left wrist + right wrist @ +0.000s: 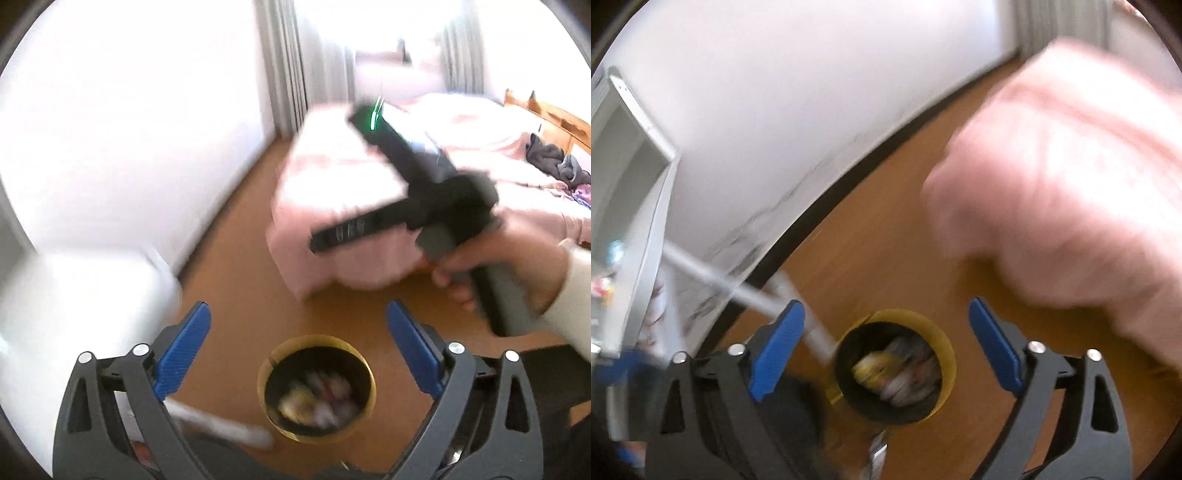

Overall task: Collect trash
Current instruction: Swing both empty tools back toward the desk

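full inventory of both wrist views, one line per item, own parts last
trash bin: one, yellow rim, dark inside, on the floor below both grippers
trash in bin: several blurred pieces, white, yellow and reddish, inside the bin
white stick: one, slanting down toward the bin; too blurred to identify
bed: one, pink cover, right of the bin
clothes: dark heap on the bed's far side
curtains: grey-white, by the bright window
floor: brown wood
wall: white
left gripper: blue pads, open, empty
right gripper: blue pads, open, empty
hand: one, white sleeve, holding the right gripper
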### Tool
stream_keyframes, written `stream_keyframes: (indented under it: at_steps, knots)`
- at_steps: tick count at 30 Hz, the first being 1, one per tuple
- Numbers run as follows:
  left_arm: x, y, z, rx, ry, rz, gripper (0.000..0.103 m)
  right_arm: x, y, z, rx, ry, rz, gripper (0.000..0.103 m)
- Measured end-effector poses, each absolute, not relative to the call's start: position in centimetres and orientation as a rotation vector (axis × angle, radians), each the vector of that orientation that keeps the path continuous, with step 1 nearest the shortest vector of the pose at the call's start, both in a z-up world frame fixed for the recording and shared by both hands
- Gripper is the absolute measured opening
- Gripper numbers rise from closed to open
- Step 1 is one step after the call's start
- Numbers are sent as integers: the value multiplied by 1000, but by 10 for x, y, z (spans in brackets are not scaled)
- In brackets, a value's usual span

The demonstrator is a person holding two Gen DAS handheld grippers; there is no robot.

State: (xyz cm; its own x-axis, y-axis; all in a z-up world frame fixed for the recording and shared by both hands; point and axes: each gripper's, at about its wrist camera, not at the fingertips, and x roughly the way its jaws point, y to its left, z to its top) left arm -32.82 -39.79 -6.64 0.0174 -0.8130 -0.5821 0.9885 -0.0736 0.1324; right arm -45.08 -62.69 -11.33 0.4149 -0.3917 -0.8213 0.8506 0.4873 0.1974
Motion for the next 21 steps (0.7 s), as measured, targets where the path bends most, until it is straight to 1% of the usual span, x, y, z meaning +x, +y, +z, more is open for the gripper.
stream_keyframes:
  at_steps: [2, 5, 8, 11, 16, 21]
  knots:
    - [-318, -379, -39, 537, 324, -1518, 96, -454, -614, -83, 508, 735, -981, 96]
    - [-281, -351, -13, 515, 300, -1372, 96, -452, -593, -51, 360, 655, -1033, 96]
    - [-223, -322, -5, 508, 371, -1157, 96, -437, -573, -29, 325, 604, -981, 96]
    - [-148, -278, -3, 405, 524, -932, 96, -405, -552, -14, 299, 574, -879, 96]
    - [-57, -205, -8, 262, 646, -635, 96, -326, -531, 1, 260, 598, -642, 96]
    - [6, -169, -17, 204, 707, -579, 96, -241, -494, 5, 164, 682, -427, 96]
